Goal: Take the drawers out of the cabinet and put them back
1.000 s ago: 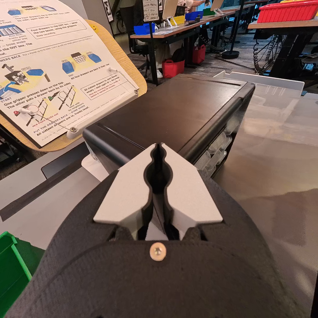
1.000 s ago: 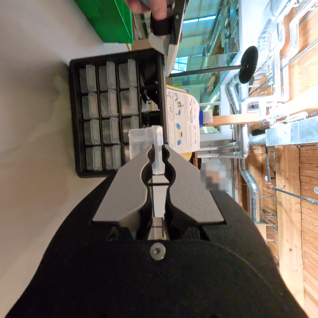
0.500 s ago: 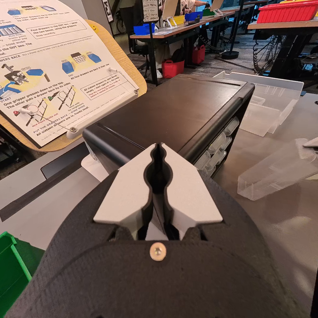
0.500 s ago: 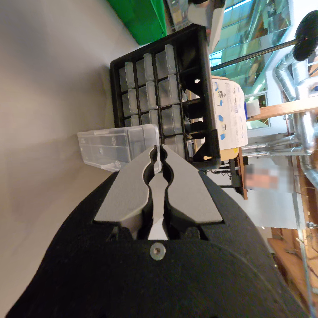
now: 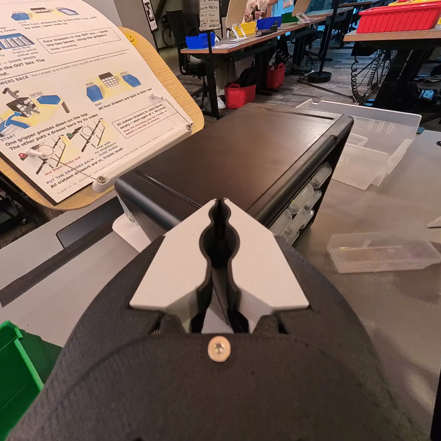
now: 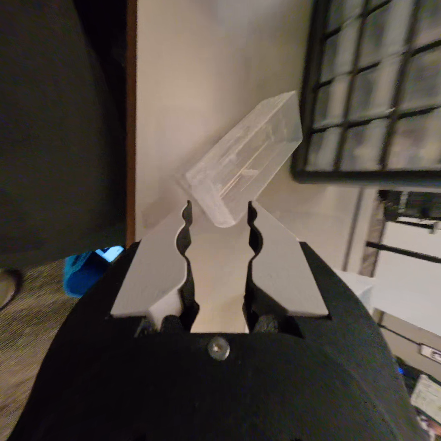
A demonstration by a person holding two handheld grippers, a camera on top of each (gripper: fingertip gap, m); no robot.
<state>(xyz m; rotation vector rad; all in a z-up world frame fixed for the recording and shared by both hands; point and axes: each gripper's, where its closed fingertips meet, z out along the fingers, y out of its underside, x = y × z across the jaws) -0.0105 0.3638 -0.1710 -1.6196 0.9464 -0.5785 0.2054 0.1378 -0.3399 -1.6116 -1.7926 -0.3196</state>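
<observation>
Left gripper (image 5: pixel 220 202): fingers together, nothing between them, tips over the near top corner of the black cabinet (image 5: pixel 238 152); whether they actually touch the lid I cannot tell from this view

Right gripper (image 6: pixel 218 207): fingers apart, holding nothing. A clear drawer (image 6: pixel 243 164) lies on the pale table (image 6: pixel 202 71) just ahead of the tips, skewed across my line, one short end poking a little way between the fingers but not gripped. Its far end sits close to the cabinet's grid front; contact there is too blurred to judge. In the left view the same drawer rests on the table out in front of the cabinet, and a clear tray (image 5: pixel 372 148) with other clear pieces sits beyond the cabinet's far end

Judgement of step: this drawer is out and loose, so the job in hand is a fresh, square grip on it

How I would do it well:
- turn my right wrist until the fingers run parallel to the drawer's long sides; it is diagonal to me now
- straddle both long side walls near the middle, not the corner, so it does not swing when lifted
- close gently, since clear thin plastic probably flexes and slips
- keep the left gripper bearing down on the cabinet top so the cabinet cannot slide

Risk: closing on the corner as it lies would likely just kick the drawer away
</observation>
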